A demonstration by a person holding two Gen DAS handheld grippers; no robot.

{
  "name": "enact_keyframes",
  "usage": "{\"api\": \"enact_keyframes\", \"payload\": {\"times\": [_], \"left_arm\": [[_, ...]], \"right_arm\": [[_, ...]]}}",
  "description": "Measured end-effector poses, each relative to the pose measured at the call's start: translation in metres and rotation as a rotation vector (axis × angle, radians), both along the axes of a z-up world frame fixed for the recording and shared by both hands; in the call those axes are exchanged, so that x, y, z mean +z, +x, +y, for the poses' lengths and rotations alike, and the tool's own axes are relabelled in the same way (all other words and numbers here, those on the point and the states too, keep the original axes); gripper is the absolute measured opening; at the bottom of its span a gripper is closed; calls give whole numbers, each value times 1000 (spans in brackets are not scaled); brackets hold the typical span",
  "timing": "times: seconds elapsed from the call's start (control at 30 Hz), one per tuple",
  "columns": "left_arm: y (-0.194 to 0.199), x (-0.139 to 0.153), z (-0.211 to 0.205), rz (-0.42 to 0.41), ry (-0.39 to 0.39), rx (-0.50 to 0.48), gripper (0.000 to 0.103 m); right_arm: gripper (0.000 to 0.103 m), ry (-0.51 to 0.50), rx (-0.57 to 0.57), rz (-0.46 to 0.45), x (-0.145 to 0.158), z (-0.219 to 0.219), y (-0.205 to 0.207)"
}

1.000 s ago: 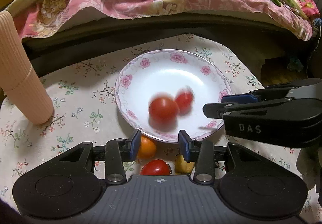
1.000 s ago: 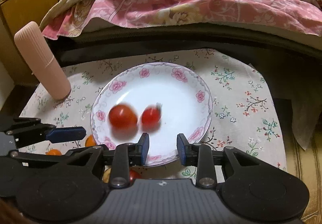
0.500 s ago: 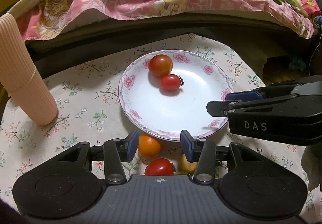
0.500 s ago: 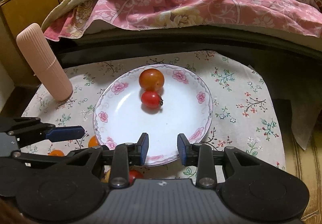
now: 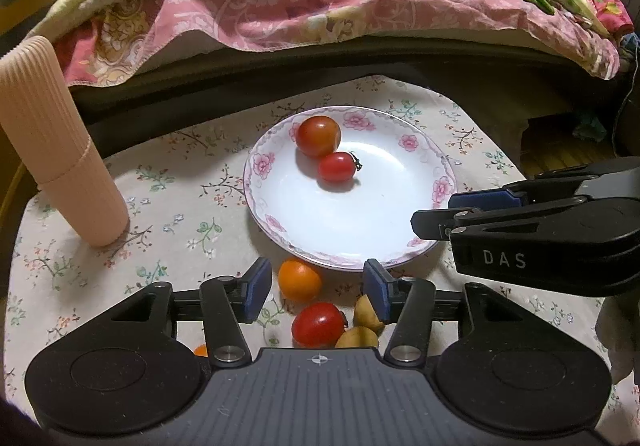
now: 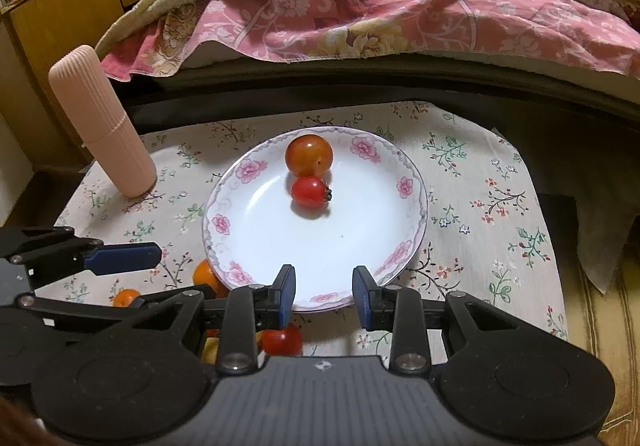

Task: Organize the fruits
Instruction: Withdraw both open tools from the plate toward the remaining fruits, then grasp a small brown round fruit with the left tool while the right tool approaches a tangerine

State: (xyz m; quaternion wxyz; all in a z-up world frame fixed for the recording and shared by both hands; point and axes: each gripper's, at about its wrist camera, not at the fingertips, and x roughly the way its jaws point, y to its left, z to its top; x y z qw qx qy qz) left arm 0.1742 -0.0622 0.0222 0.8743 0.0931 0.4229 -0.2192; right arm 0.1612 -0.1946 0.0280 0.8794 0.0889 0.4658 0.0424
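Orange fruit point(image 5: 299, 280) and red tomato point(image 5: 317, 324) lie between the left gripper point(image 5: 316, 290) fingers, spread and empty; right gripper point(image 6: 324, 296) likewise apart, over the plate point(image 6: 224, 224) rim.

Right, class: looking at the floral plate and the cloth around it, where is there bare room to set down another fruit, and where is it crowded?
Free: the plate's near and right side, below the two tomatoes, and the cloth right of the plate. Also between the ribbed pink cylinder and the plate. Crowded: the near rim, where the orange fruit, a red tomato and both open grippers sit.
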Motion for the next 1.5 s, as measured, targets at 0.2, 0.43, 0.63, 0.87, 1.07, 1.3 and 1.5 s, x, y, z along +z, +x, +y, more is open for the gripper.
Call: {"api": "enact_keyframes", "payload": {"times": [0.2, 0.43, 0.63, 0.87, 1.07, 1.3, 1.5], "left_arm": [[-8, 5, 5, -10, 0, 7, 60], [-17, 10, 9, -18, 0, 12, 60], [-25, 11, 11, -21, 3, 6, 61], [-31, 11, 17, -18, 10, 10, 61], [-37, 9, 25, -5, 18, 20, 63], [-53, 0, 40, 34, 39, 20, 64], [-67, -7, 53, 73, 49, 12, 65]], "right_arm": [[34, -1, 13, -10, 6, 6, -9], [34, 2, 14, -19, 11, 10, -17], [34, 5, 21, -22, 13, 15, -24], [34, 6, 28, -16, 13, 20, -32], [34, 1, 44, 12, 9, 26, -39], [34, 1, 92, 47, 2, 39, -51], [36, 9, 126, 73, -2, 52, -58]]}}
